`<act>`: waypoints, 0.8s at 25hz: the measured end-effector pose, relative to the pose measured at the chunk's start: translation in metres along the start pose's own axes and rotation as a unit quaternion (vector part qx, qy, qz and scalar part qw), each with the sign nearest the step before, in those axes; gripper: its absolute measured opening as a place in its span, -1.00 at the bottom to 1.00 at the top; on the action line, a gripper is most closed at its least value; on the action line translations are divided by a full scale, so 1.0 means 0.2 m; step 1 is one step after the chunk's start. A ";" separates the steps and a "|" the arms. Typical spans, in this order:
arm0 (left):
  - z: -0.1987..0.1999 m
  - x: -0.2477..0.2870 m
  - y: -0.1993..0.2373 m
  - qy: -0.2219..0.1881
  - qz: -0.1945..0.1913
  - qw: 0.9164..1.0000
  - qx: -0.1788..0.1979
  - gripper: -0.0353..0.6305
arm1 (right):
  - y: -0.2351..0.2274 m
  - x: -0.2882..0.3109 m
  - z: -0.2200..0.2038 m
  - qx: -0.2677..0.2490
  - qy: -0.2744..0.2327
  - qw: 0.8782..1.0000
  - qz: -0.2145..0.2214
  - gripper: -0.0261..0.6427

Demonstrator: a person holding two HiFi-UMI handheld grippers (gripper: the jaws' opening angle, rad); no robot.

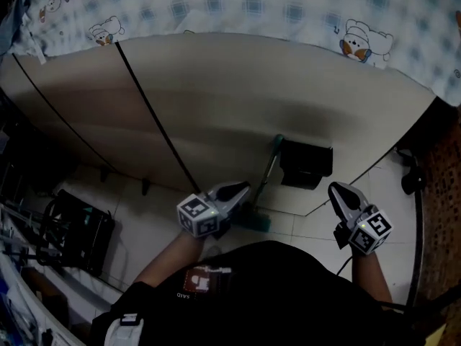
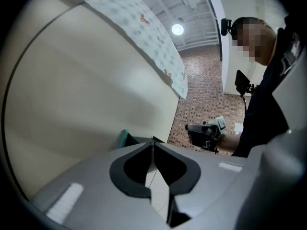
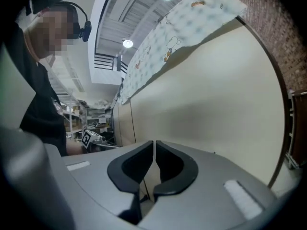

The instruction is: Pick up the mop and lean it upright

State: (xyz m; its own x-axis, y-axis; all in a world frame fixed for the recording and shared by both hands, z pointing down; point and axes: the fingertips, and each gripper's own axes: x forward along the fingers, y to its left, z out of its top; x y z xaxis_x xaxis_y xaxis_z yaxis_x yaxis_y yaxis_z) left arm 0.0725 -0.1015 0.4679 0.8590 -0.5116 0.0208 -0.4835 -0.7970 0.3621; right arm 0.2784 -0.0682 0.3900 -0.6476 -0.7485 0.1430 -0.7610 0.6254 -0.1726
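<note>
The mop [image 1: 265, 179] has a teal handle that rises from a teal head [image 1: 253, 222] on the tiled floor, its upper end resting against the beige panel [image 1: 216, 99]. My left gripper [image 1: 242, 190] is just left of the handle, jaws shut with nothing between them. Its own view shows a teal piece of the mop [image 2: 124, 138] just beyond the closed left gripper [image 2: 153, 145]. To the right of the mop, my right gripper [image 1: 338, 192] is likewise shut and empty. In its own view, the right gripper [image 3: 154, 145] faces the panel.
A black box-like object [image 1: 307, 166] sits at the foot of the panel right of the mop. A patterned cloth [image 1: 288, 6] drapes over the panel's top. A black wire rack [image 1: 72, 229] stands at the left. Brick-patterned surface [image 1: 445, 193] lies at the right.
</note>
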 end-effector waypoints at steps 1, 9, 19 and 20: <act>-0.04 0.06 -0.04 0.005 0.011 1.000 -0.003 -0.88 | -0.03 -0.03 0.00 -0.004 0.004 1.000 0.009 -0.83; -0.12 0.32 -0.07 0.034 0.048 0.998 0.034 -0.73 | -0.18 -0.09 -0.02 0.021 0.000 0.999 0.026 -0.80; -0.39 0.59 0.46 0.138 0.040 0.987 0.068 -0.39 | -0.20 -0.01 -0.01 0.030 -0.003 0.999 -0.027 -0.79; -0.46 0.63 0.49 0.159 0.038 0.983 0.080 -0.31 | -0.22 -0.03 -0.02 0.032 0.000 0.999 -0.033 -0.79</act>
State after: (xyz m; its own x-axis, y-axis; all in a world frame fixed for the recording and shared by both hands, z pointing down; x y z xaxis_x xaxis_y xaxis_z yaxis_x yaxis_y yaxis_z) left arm 0.1484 -0.2146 0.5908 0.8161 -0.4665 0.3411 -0.5473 -0.8134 0.1969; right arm 0.3144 -0.0908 0.3998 -0.5958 -0.7878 0.1559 -0.7980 0.5589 -0.2255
